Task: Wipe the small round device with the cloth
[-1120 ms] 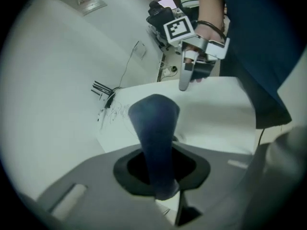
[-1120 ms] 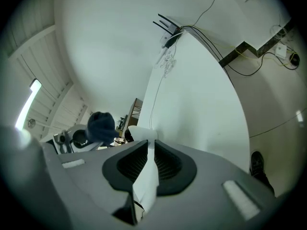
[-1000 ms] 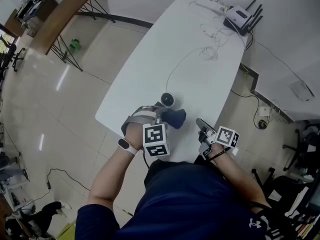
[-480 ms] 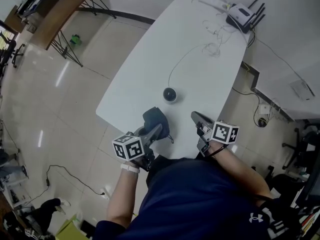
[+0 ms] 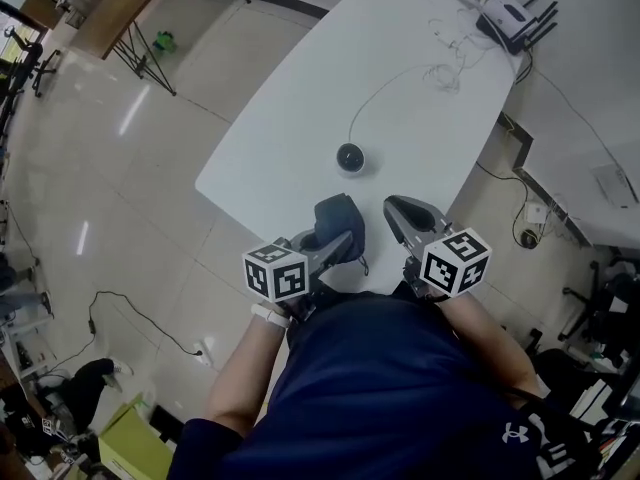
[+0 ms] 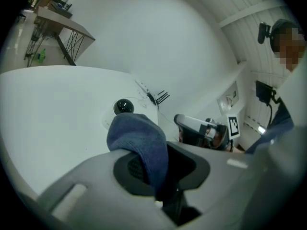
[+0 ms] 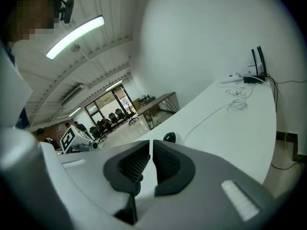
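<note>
The white counter [image 5: 300,108] is noted as largely bare, with open room around the work; its near edge lies under both grippers. The right gripper [image 5: 398,211] is pressed together and empty. The left gripper [image 5: 328,244] is pinched on the blue cloth [image 5: 338,220]. The small round device [image 5: 350,157] is set just beyond, clear of the cloth, its thin cable [image 5: 375,88] trailing away. A light, forward wipe is advised, the device being steadied against sliding.
</note>
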`<state>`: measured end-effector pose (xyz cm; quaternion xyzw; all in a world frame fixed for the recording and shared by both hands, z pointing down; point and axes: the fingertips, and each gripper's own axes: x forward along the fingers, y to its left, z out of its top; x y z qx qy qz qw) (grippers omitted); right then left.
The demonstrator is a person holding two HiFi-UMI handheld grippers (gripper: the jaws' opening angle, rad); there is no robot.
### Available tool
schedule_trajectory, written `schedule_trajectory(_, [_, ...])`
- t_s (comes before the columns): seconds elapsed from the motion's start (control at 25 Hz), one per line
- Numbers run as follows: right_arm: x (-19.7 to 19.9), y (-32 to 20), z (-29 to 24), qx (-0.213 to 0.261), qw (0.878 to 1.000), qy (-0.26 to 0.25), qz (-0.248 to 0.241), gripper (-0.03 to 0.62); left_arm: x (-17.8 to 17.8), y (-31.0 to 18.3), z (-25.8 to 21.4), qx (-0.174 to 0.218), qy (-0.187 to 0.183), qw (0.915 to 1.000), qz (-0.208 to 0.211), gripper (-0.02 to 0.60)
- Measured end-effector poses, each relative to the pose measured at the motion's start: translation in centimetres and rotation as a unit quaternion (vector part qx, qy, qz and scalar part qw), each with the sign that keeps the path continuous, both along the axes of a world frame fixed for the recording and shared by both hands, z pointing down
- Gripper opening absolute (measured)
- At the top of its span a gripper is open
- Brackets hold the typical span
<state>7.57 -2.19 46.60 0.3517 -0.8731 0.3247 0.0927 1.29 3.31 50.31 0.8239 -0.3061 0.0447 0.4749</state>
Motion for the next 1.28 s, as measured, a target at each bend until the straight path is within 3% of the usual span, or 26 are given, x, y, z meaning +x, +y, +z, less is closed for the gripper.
schedule_trajectory(0.4, [1.7, 0.6, 1.3, 0.017, 0.999, 0.006, 0.032, 0.029, 0.3, 0.2, 1.5, -0.025, -0.014, 0.9995, 0.013, 0.064])
schedule_trajectory(0.52, [1.7, 0.6, 1.9, 0.002, 0.999, -0.001, 0.036, 0.028, 0.0, 1.1, 4.9, -0.074, -0.036, 0.9962, 0.028, 0.064])
schedule_trajectory(0.64, [1.5, 0.6, 2.2, -0.005, 0.999, -0.003, 0.034, 0.028, -1.0, 2.0, 9.2, -0.146, -0.056, 0.9876, 0.014, 0.067])
schedule_trajectory(0.68, [1.5, 0.6, 2.2, -0.005, 0.999, -0.003, 0.033, 0.028, -1.7, 2.0, 10.5, -0.169, -0.073, 0.9828, 0.0, 0.079])
schedule_trajectory(0.76, [1.6, 0.6, 2.2, -0.006, 0.999, -0.001, 0.034, 0.028, -3.3, 2.0, 12.6, -0.204, -0.125, 0.9706, -0.029, 0.227])
schedule_trajectory(0.8, [1.6, 0.6, 2.3, -0.007, 0.999, -0.001, 0.035, 0.028, -4.1, 2.0, 13.2, -0.209, -0.156, 0.9647, -0.036, 0.27])
schedule_trajectory(0.88, [1.6, 0.6, 2.5, -0.009, 0.999, 0.001, 0.037, 0.028, -5.4, 2.1, 13.9, -0.2, -0.212, 0.9561, -0.034, 0.319])
schedule_trajectory(0.96, [1.5, 0.7, 2.6, -0.011, 0.999, 0.003, 0.033, 0.028, -6.1, 2.3, 13.8, -0.184, -0.241, 0.9526, -0.029, 0.337])
schedule_trajectory(1.12, [0.8, 1.0, 2.6, -0.006, 1.0, 0.011, 0.013, 0.021, -7.7, 1.7, 10.8, -0.139, -0.24, 0.9591, -0.057, 0.347])
schedule_trajectory(1.24, [0.6, 1.2, 2.5, -0.001, 1.0, 0.016, 0.007, 0.021, -9.6, 0.8, 6.5, -0.061, -0.256, 0.9619, -0.075, 0.332])
schedule_trajectory(1.28, [0.6, 1.1, 2.4, 0.002, 1.0, 0.019, 0.006, 0.021, -9.7, 0.4, 4.7, -0.027, -0.249, 0.9653, -0.075, 0.291])
